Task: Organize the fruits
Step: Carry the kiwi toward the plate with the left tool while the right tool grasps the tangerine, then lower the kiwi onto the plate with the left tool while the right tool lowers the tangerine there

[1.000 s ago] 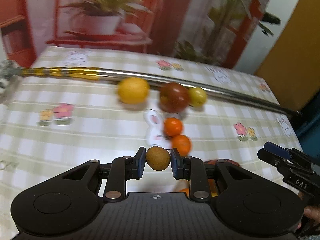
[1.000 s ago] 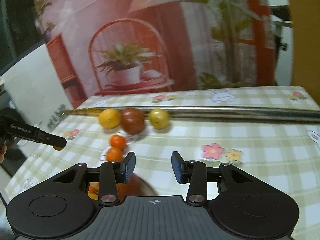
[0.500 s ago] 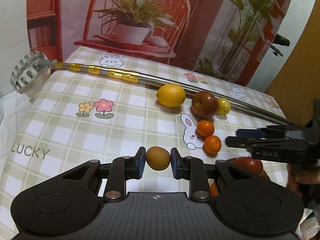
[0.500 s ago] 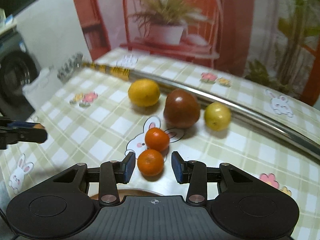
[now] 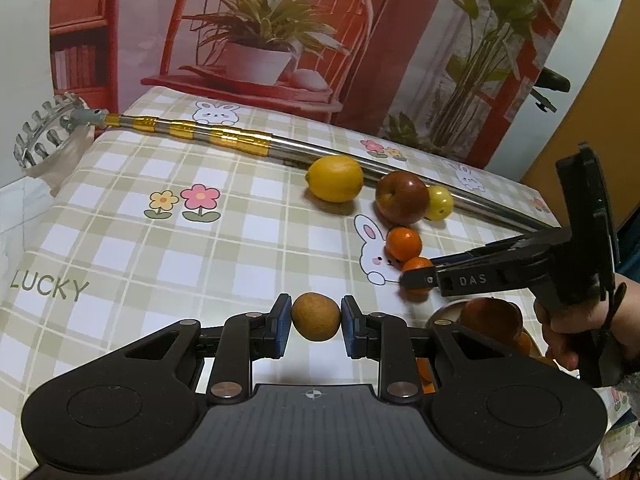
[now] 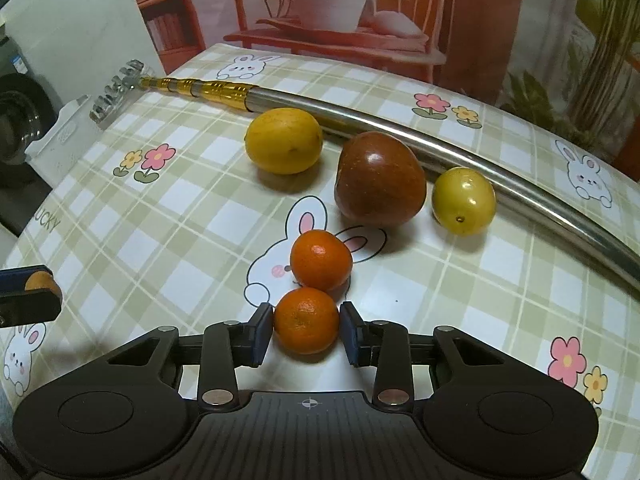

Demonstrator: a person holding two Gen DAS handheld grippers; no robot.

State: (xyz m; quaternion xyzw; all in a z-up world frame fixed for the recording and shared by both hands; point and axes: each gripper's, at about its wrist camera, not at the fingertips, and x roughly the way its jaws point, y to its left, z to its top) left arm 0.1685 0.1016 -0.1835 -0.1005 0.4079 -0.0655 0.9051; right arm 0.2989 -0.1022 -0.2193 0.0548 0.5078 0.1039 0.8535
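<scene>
Since 0.5 s ago the right gripper (image 6: 307, 328) has dropped in around the near tangerine (image 6: 306, 320), which now sits between its 2 pads; the pads look to be touching its sides, though I can't tell if they're actually squeezing it. It's on the checked tablecloth (image 6: 180, 216), touching the 2nd tangerine (image 6: 321, 260) just beyond it.

Left gripper (image 5: 316, 322) is clamped narrow on 1 small brown fruit (image 5: 316, 317), held above the cloth, its long axis running across from pad to pad.

Count on the cloth: 2 tangerines, 1 lemon (image 6: 284, 140), 1 dark red apple (image 6: 380, 179), 1 small yellow-green fruit (image 6: 464, 200). Those last 3 line up along the near side of 1 long metal pole (image 6: 400, 128), lemon at the left, apple in the middle, yellow-green one at the right. The lemon's long axis runs left to right. The pole lies diagonally from far left to right, gold-banded end and a comb-like head (image 5: 44, 132) at the far left.

From the left wrist view, a hand (image 5: 580, 332) grips the right gripper's handle, and a bowl (image 5: 440, 314) with reddish fruit (image 5: 490, 316) sits near right.
</scene>
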